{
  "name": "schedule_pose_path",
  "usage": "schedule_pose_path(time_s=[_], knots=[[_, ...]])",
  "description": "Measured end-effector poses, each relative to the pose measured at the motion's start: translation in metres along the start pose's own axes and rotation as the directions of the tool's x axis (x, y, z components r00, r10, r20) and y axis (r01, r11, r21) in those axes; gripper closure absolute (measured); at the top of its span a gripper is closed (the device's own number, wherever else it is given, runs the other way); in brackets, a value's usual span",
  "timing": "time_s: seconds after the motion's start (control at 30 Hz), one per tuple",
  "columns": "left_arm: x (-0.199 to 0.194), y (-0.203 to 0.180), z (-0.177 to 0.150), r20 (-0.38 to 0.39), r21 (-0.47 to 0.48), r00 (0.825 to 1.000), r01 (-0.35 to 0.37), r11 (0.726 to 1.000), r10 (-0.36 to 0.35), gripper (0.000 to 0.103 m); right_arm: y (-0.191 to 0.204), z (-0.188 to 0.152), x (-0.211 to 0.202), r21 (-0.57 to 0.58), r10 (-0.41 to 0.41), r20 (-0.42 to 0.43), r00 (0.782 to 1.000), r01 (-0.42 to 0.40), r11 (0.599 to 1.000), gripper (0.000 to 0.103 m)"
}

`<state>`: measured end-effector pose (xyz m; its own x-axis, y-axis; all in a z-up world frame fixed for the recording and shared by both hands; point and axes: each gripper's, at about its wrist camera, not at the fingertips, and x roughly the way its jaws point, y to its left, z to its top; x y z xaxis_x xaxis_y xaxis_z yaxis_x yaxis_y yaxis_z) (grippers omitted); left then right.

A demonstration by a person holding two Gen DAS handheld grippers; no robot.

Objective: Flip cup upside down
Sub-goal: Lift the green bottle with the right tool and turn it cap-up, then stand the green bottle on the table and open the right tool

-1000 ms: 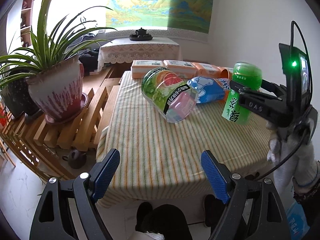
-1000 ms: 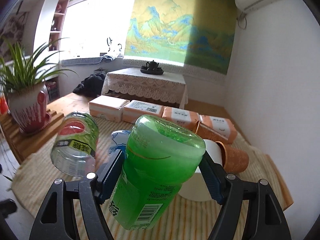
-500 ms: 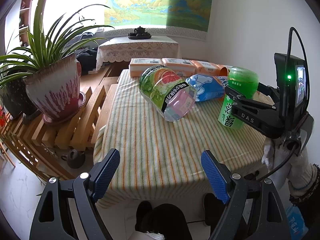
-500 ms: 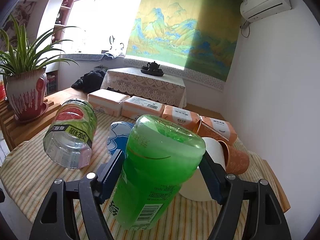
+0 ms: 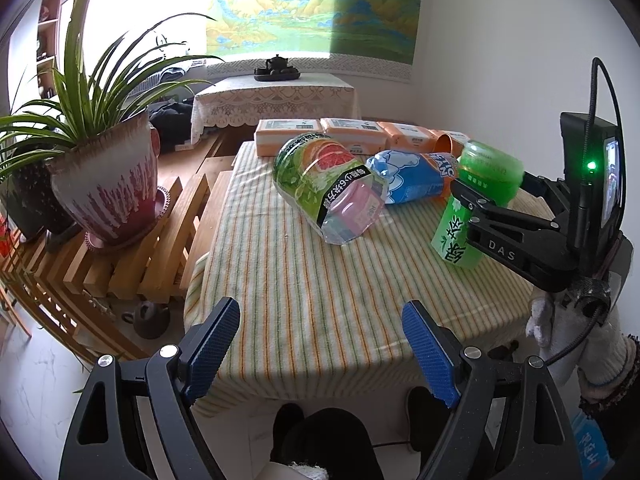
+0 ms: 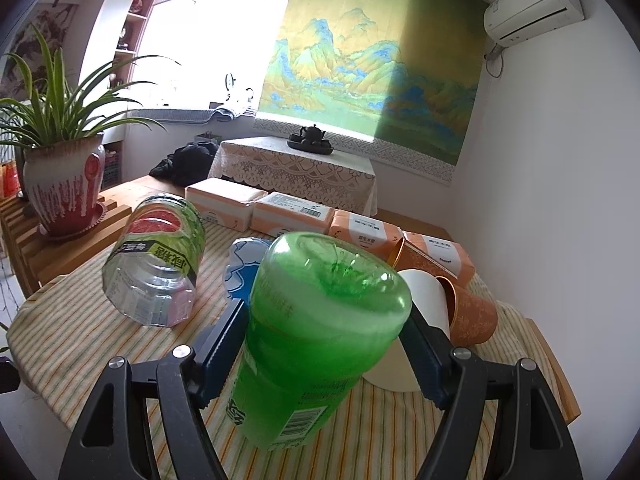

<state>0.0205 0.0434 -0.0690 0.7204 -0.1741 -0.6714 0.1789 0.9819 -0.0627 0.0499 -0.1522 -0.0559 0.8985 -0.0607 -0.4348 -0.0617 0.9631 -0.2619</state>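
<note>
The cup is a green plastic cup [image 6: 316, 344] cut from a bottle, closed base up and tilted. My right gripper [image 6: 324, 356] is shut on it. In the left wrist view the green cup [image 5: 476, 208] has its lower rim at or just above the striped tablecloth [image 5: 320, 288] at the table's right side, held by the right gripper [image 5: 480, 204]. My left gripper [image 5: 320, 344] is open and empty at the table's near edge.
A clear grapefruit-label cup [image 5: 332, 192] and a blue-label cup [image 5: 412, 176] lie on their sides mid-table. A white cup [image 6: 416, 328] and orange cups [image 6: 472, 316] lie behind the green one. Tissue packs [image 5: 320, 132] line the far edge. A potted plant [image 5: 104, 176] stands left.
The right gripper has lowered the green cup toward the tablecloth and tilted it further, base toward the camera. The left gripper has stayed open, shifting slightly.
</note>
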Motion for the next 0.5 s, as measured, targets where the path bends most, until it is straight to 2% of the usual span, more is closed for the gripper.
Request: schedule_pose_path(time_s=[0.5], knots=[[-0.010,-0.006,-0.001,0.021,0.006,1.000,0.001,1.000,-0.001,0.017,-0.002,-0.005,-0.020,0.032,0.064,0.000,0.998,-0.064,0.997,0.018]])
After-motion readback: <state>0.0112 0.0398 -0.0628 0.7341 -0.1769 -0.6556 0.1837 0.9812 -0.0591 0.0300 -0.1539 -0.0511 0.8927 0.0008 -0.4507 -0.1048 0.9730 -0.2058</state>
